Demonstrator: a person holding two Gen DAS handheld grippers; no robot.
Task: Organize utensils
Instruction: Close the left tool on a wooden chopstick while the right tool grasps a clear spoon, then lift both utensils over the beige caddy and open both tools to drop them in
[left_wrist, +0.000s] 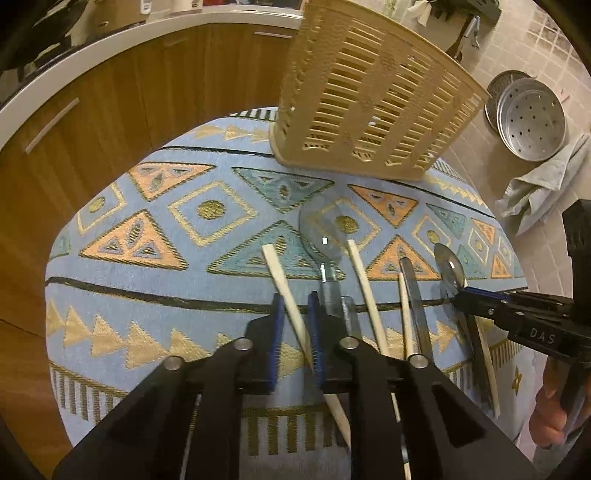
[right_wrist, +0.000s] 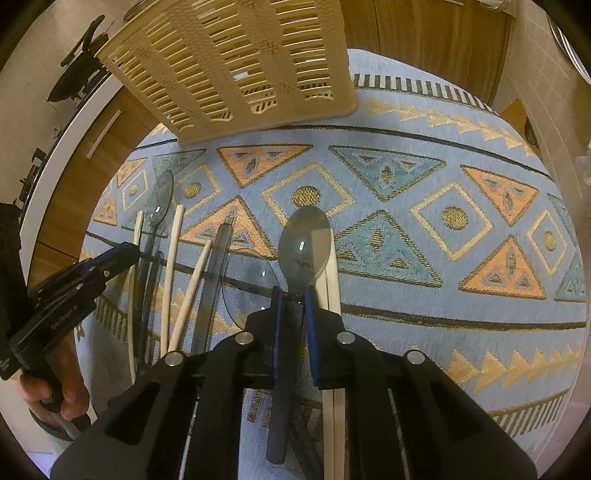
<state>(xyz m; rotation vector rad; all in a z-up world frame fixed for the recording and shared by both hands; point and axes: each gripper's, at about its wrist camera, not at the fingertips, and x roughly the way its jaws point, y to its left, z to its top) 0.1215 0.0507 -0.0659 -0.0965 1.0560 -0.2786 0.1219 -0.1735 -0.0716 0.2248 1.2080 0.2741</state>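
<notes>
Several utensils lie side by side on a patterned blue cloth (left_wrist: 155, 295). In the left wrist view my left gripper (left_wrist: 296, 308) is shut on a pale chopstick (left_wrist: 284, 288). Beside it lie a clear spoon (left_wrist: 321, 232), another chopstick (left_wrist: 364, 280) and a dark knife (left_wrist: 413, 295). In the right wrist view my right gripper (right_wrist: 293, 301) is shut on the dark handle of a clear grey spoon (right_wrist: 304, 243), over pale chopsticks (right_wrist: 334, 280). A beige slotted utensil basket (left_wrist: 373, 92) stands at the cloth's far side; it also shows in the right wrist view (right_wrist: 236, 59).
Wooden cabinets (left_wrist: 110, 110) with a white counter edge curve behind the cloth. Perforated metal steamer trays (left_wrist: 528, 118) lean on the tiled wall at right, above a crumpled grey towel (left_wrist: 535, 184). The right gripper's body (left_wrist: 517, 314) reaches in from the right.
</notes>
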